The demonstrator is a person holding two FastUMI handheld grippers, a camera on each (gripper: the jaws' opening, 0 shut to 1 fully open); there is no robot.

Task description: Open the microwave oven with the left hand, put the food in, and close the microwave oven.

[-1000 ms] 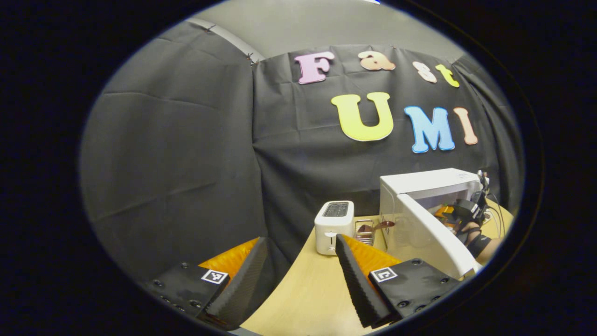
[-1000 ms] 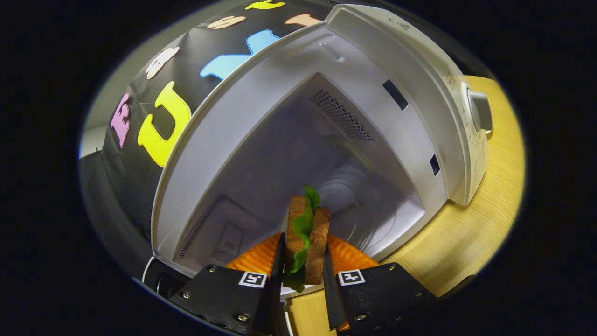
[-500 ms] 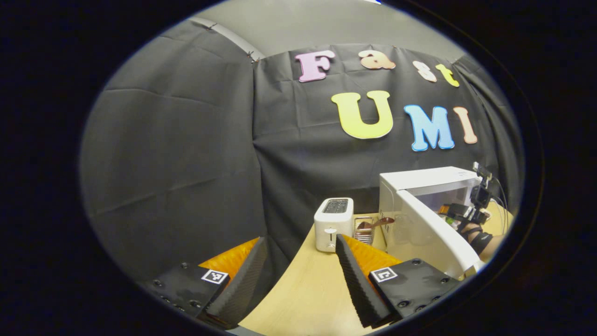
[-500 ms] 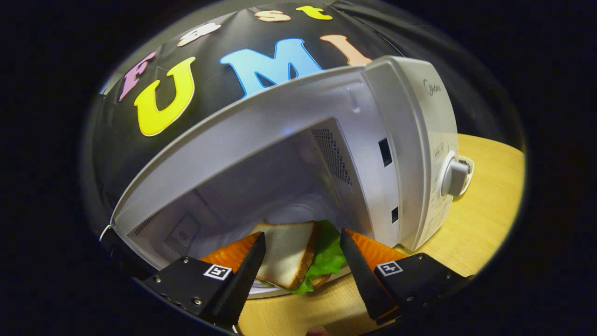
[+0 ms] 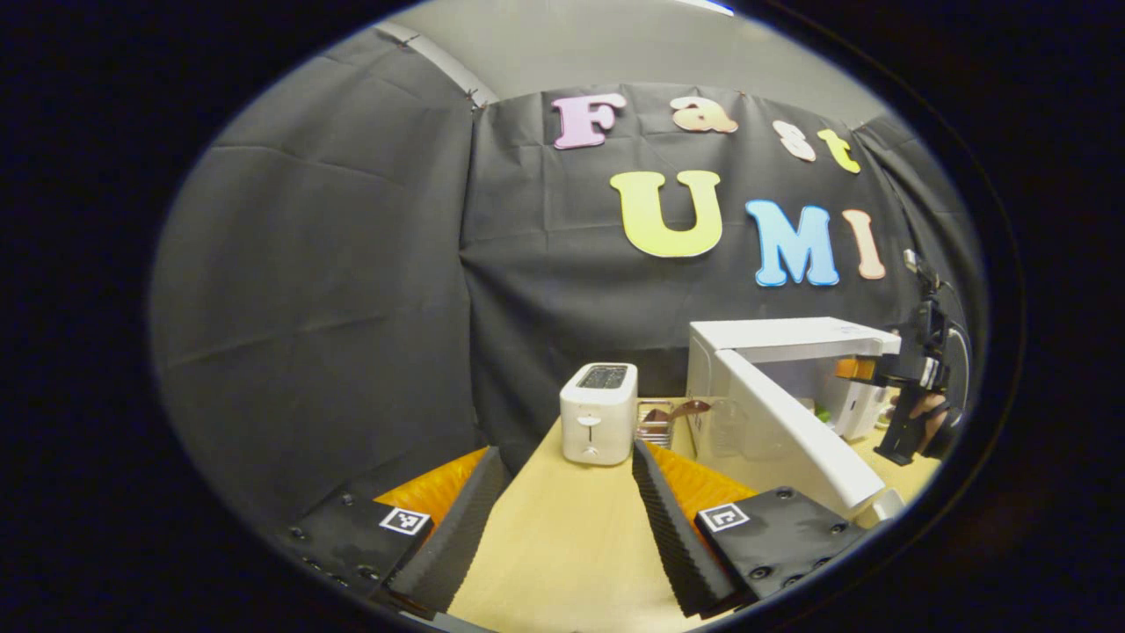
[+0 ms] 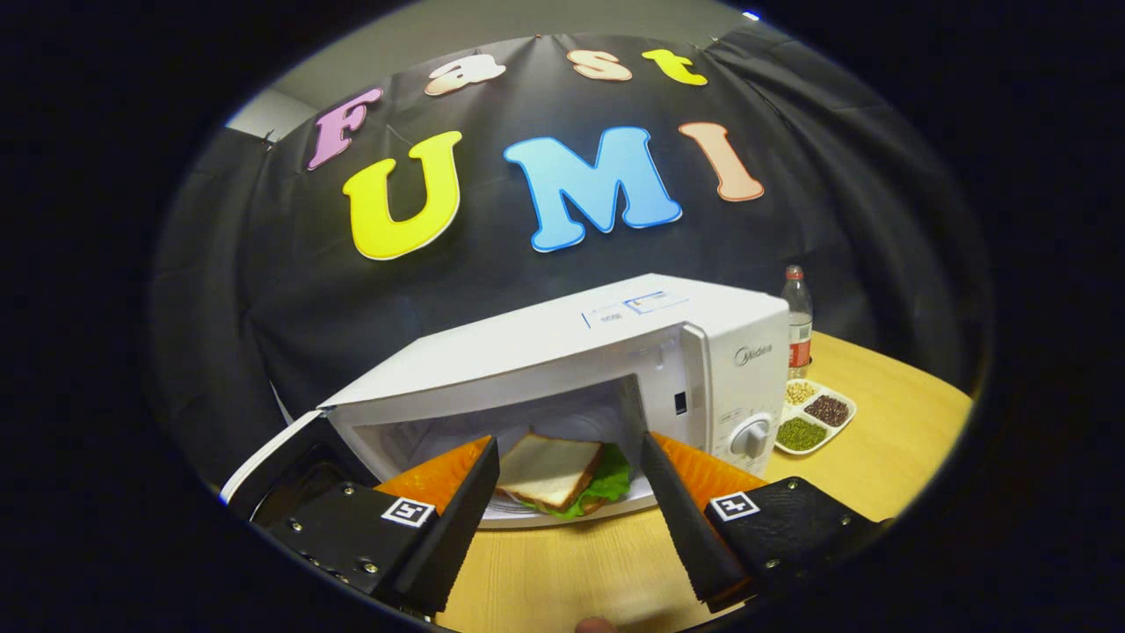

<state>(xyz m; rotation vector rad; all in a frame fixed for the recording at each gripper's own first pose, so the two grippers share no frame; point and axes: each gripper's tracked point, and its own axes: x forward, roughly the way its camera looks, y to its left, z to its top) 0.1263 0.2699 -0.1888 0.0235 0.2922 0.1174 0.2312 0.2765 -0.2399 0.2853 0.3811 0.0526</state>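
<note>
The sandwich (image 6: 562, 470) lies flat inside the microwave oven (image 6: 562, 352), on the floor of its cavity just behind the opening, white bread uppermost and lettuce showing along its right edge. Nothing grips it — the right tool (image 6: 567, 505) is spread wide with empty fingers, in front of the cavity and above the worktop (image 6: 562, 580). The food step looks done; closing is what remains.

The door (image 5: 795, 435) stands swung open toward the front, its edge near the left tool (image 5: 562, 519), which is also spread and empty over the worktop. From that side the right tool (image 5: 910, 387) shows farther off by the oven's front, a hand around its handle.

The next move, I judge, calls for the right tool to be out of the door's arc, then a push on the door's outer face until it latches — most likely with the left tool, being nearest.

A toaster (image 5: 599, 413) stands left of the oven; a bottle (image 6: 798, 321) and a divided dish of beans (image 6: 813, 413) sit to its right.
</note>
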